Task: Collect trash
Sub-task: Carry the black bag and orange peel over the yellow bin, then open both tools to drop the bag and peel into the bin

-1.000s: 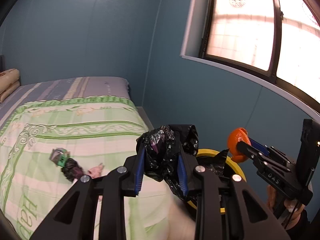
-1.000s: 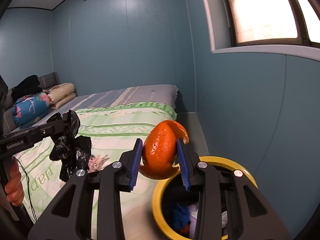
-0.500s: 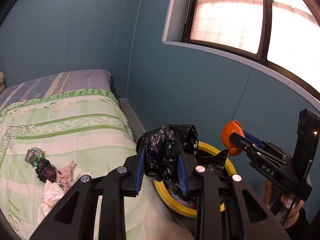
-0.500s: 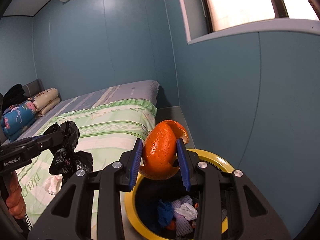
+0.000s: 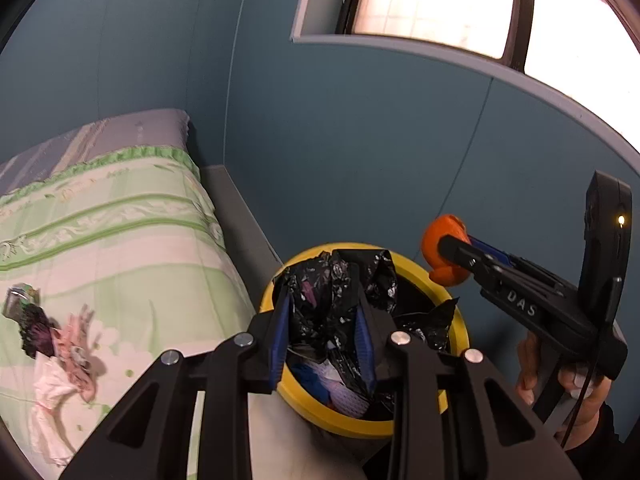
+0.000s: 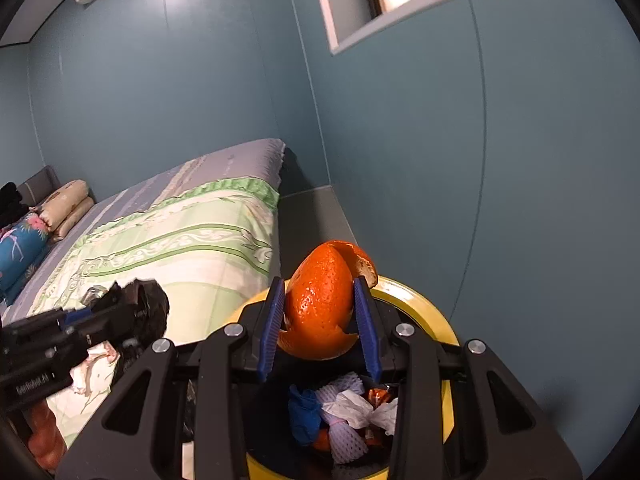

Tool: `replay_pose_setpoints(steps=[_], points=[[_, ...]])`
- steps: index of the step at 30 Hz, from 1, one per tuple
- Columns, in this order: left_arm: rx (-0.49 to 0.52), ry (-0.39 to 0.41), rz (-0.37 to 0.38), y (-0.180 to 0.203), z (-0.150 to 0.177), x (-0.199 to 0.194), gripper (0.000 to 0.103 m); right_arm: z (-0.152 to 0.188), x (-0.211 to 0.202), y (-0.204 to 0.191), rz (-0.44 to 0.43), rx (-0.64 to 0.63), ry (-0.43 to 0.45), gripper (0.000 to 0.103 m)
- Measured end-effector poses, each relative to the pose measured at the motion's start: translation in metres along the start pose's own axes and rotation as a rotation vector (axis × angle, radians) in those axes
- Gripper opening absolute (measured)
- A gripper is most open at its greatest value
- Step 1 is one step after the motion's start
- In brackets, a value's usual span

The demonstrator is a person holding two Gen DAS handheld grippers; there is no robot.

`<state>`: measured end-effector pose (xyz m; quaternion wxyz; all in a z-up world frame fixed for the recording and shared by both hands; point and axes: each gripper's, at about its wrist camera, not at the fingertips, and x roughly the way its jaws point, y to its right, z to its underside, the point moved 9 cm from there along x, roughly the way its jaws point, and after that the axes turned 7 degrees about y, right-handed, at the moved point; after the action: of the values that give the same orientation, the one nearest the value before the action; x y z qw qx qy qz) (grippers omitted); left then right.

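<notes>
Over the yellow-rimmed round trash bin (image 5: pixel 460 334), your left gripper (image 5: pixel 322 334) clamps a crumpled black plastic bag (image 5: pixel 332 292). Your right gripper (image 6: pixel 320 330) grips a curled orange peel (image 6: pixel 320 300) above it.

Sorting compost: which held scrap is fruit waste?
The orange peel in the right gripper; the left gripper holds only a crumpled black bag.
</notes>
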<state>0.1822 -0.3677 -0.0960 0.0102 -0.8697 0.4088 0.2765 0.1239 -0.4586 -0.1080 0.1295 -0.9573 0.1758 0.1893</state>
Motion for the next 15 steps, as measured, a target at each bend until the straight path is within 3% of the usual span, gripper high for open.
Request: replay_pose_setpoints(steps=[14, 15], points=[[0.002, -0.116, 0.019, 0.008, 0.043, 0.047, 0.028, 0.016, 0.034, 0.026, 0.02, 0.053, -0.089, 0.037], [0.0, -0.12, 0.026, 0.008, 0.043, 0.048, 0.034, 0.017, 0.036, 0.029, 0.025, 0.057, -0.092, 0.038]])
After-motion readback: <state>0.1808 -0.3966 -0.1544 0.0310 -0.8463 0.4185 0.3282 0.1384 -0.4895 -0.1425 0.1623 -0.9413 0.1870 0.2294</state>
